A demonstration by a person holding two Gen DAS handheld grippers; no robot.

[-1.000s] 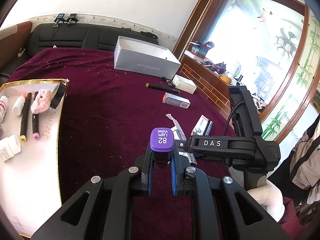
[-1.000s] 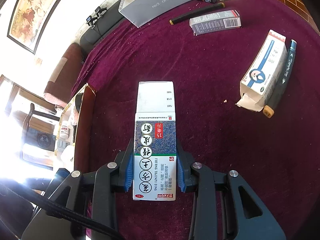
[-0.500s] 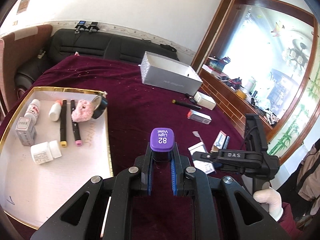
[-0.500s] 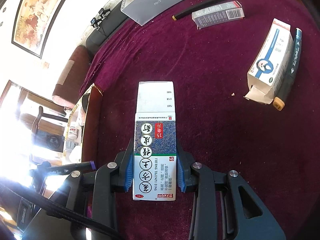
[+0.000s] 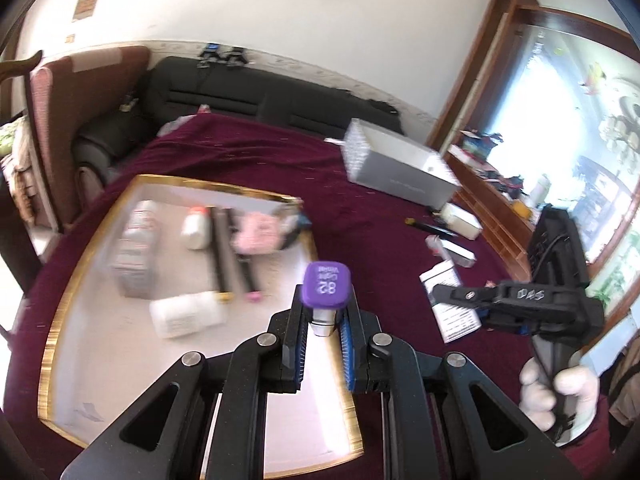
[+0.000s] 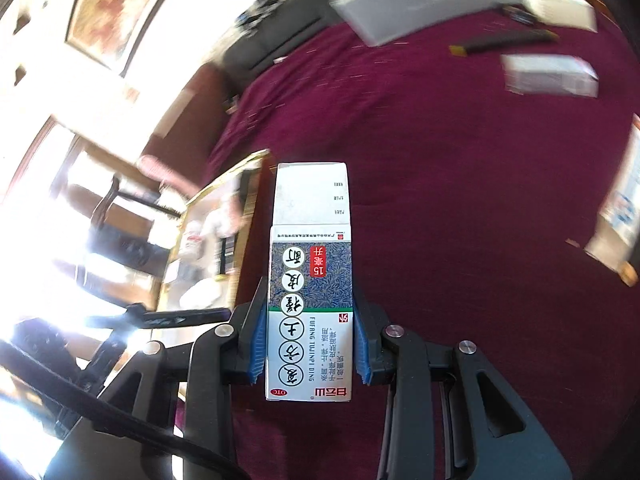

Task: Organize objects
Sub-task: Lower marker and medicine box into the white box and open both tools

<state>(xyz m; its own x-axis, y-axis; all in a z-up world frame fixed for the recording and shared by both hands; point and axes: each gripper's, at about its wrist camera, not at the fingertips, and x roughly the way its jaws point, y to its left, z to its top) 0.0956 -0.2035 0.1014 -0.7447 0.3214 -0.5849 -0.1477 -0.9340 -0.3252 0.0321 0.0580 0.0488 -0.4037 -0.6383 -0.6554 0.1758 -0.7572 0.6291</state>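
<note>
left tongs [image 5: 323, 328] are squeezed tight on a purple-capped marker pen [image 5: 326, 292], with its cap end sticking out past the tips. it hangs above the near right part of the white tray with a gold rim [image 5: 64, 292]. right tongs [image 6: 310, 344] are clamped on a tall blue and white paper medicine box [image 6: 310, 280], up over the dark red cloth tabletop [image 6: 480, 200], just to the right of the tray.

this looks like the carrying step: both things seem on their way to the tray. next, the pen needs to go down flat on a bare white spot, then the tongs let go. the box can follow.

far part of the tray is full: two dark pens [image 5: 224, 252], a fluffy pink thing [image 5: 256, 236] and small white bottles [image 5: 186, 316] lie there, blurry. near part of the tray is bare, so there is room. watch the gold rim on the right side; the box must lift over it. the two tongs are close together, so they could bump.
</note>
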